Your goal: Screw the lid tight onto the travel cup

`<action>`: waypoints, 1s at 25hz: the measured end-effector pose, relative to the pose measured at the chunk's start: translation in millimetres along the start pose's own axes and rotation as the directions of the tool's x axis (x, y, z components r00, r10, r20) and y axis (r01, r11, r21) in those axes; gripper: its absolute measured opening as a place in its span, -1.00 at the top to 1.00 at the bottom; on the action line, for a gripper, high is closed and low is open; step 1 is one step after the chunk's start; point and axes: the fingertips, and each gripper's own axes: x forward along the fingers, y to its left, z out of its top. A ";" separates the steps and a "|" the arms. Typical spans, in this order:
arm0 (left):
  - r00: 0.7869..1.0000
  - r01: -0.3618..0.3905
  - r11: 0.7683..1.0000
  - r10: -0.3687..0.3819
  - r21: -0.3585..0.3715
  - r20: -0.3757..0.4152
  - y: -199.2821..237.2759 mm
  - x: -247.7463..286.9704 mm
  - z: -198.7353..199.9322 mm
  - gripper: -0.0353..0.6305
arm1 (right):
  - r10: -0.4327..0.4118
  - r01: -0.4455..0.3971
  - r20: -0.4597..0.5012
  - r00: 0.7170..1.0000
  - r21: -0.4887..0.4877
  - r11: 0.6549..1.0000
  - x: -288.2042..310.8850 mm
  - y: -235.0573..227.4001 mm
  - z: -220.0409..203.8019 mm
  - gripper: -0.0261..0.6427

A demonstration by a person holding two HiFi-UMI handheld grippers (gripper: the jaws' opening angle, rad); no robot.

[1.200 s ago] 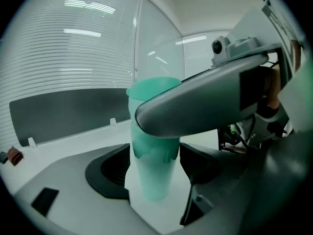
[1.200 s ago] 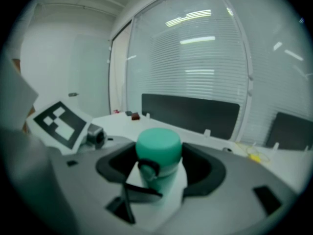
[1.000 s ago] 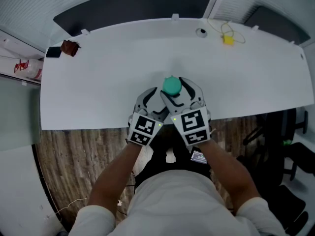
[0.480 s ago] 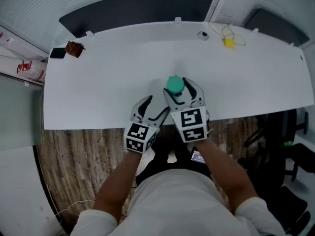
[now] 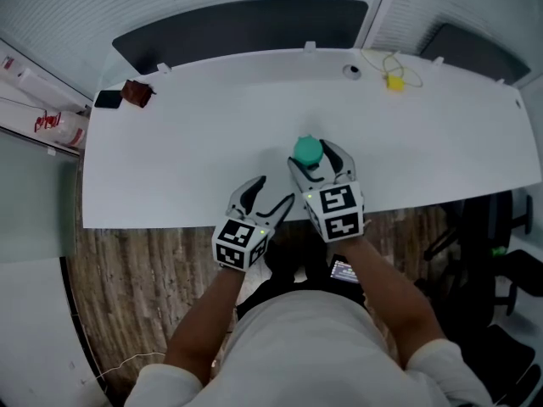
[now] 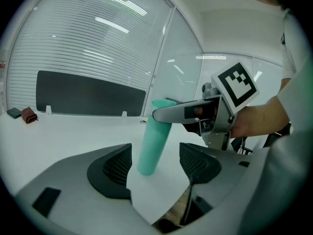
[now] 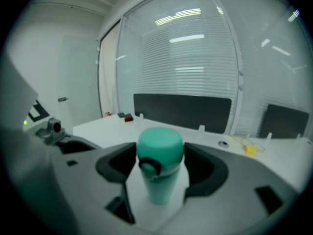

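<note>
Right gripper view: right claw (image 7: 160, 161) clamps the lid (image 7: 160, 143), likely for twisting; travel cup (image 6: 152, 143) stands upright near the surface (image 5: 187, 142) edge; left claw (image 6: 155, 166) gapes empty, just short of it.

No words, brands or numbers can be read. The marker cubes (image 5: 240, 243) show only black-and-white square patterns.

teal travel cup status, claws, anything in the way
Left claw open, empty, short of the teal cylindrical travel cup. Right claw shut on its rounded teal lid. Cup upright on white table, nothing blocking.
</note>
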 end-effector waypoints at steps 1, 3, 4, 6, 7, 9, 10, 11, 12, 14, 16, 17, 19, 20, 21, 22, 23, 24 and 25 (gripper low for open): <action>1.000 0.009 1.000 -0.009 -0.001 0.004 -1.3 -1.1 1.5 -0.07 | 0.008 -0.008 -0.003 1.000 -0.001 1.000 -0.1 0.4 -0.7 0.00; 0.999 0.033 0.999 -0.033 0.000 0.017 -4.3 -3.5 5.4 -0.07 | 0.022 -0.022 0.003 1.000 0.000 1.000 -1.5 0.3 -1.1 0.00; 0.999 0.043 0.999 -0.043 0.001 0.024 -5.4 -5.0 7.3 -0.06 | 0.027 -0.027 0.011 1.000 0.000 1.000 -3.0 0.2 -0.4 0.00; 0.998 0.057 0.998 -0.057 -0.004 0.036 -6.5 -8.2 10.1 -0.06 | 0.038 -0.038 0.028 0.999 -0.003 0.999 -6.7 1.1 2.1 -0.02; 0.997 0.063 0.998 -0.063 -0.009 0.040 -6.7 -9.9 10.8 -0.04 | 0.043 -0.043 0.035 0.998 -0.004 0.999 -8.6 1.7 3.5 -0.03; 0.996 0.080 0.997 -0.079 -0.020 0.043 -7.8 -13.6 12.0 0.04 | 0.048 -0.047 0.045 0.998 -0.008 0.999 -12.7 2.2 6.5 -0.04; 0.995 0.091 0.996 -0.089 -0.023 0.046 -9.0 -15.7 13.2 0.09 | 0.046 -0.046 0.050 0.998 -0.012 0.999 -14.9 2.0 8.2 -0.04; 0.994 0.103 0.994 -0.101 -0.024 0.052 -10.6 -18.1 15.1 0.13 | 0.043 -0.042 0.055 0.998 -0.018 0.999 -17.2 1.4 10.1 -0.04; 0.992 0.115 0.993 -0.114 -0.026 0.060 -12.4 -20.5 17.4 0.17 | 0.039 -0.037 0.061 0.997 -0.024 0.999 -19.4 0.5 12.0 -0.04; 0.988 0.137 0.990 -0.134 -0.035 0.078 -14.7 -24.6 22.0 0.29 | 0.033 -0.031 0.072 0.997 -0.029 0.999 -23.8 -1.0 15.8 -0.04; 0.986 0.149 0.988 -0.144 -0.047 0.087 -15.2 -27.6 24.1 0.45 | 0.032 -0.029 0.079 0.996 -0.033 0.999 -28.6 -0.3 18.8 -0.04; 0.985 0.150 0.987 -0.145 -0.050 0.090 -15.1 -29.1 24.7 0.52 | 0.031 -0.028 0.085 0.996 -0.039 0.999 -31.4 0.6 20.5 -0.04; 0.985 0.145 0.988 -0.140 -0.049 0.097 -14.3 -32.6 27.1 0.68 | 0.029 -0.024 0.098 0.995 -0.045 0.999 -37.8 2.4 24.4 -0.04; 0.985 0.144 0.988 -0.138 -0.052 0.103 -13.8 -34.5 29.2 0.74 | 0.028 -0.024 0.105 0.994 -0.046 0.999 -41.0 3.1 26.7 -0.04; 0.984 0.146 0.988 -0.139 -0.058 0.112 -13.5 -36.5 31.8 0.77 | 0.028 -0.023 0.112 0.993 -0.045 0.999 -44.0 3.5 28.9 -0.04; 0.982 0.152 0.986 -0.143 -0.064 0.121 -13.6 -38.6 34.7 0.79 | 0.027 -0.022 0.119 0.993 -0.043 0.999 -46.8 3.5 31.0 -0.04; 0.980 0.160 0.985 -0.151 -0.069 0.131 -14.2 -40.8 37.6 0.80 | 0.026 -0.021 0.126 0.992 -0.041 0.999 -49.4 3.2 32.6 -0.04; 0.977 0.172 0.983 -0.161 -0.071 0.140 -15.4 -43.2 40.6 0.81 | 0.026 -0.022 0.133 0.991 -0.037 0.999 -52.2 2.6 33.7 -0.04; 0.974 0.184 0.980 -0.172 -0.069 0.150 -17.1 -45.5 43.6 0.82 | 0.028 -0.024 0.139 0.990 -0.029 0.999 -55.1 1.7 34.4 -0.04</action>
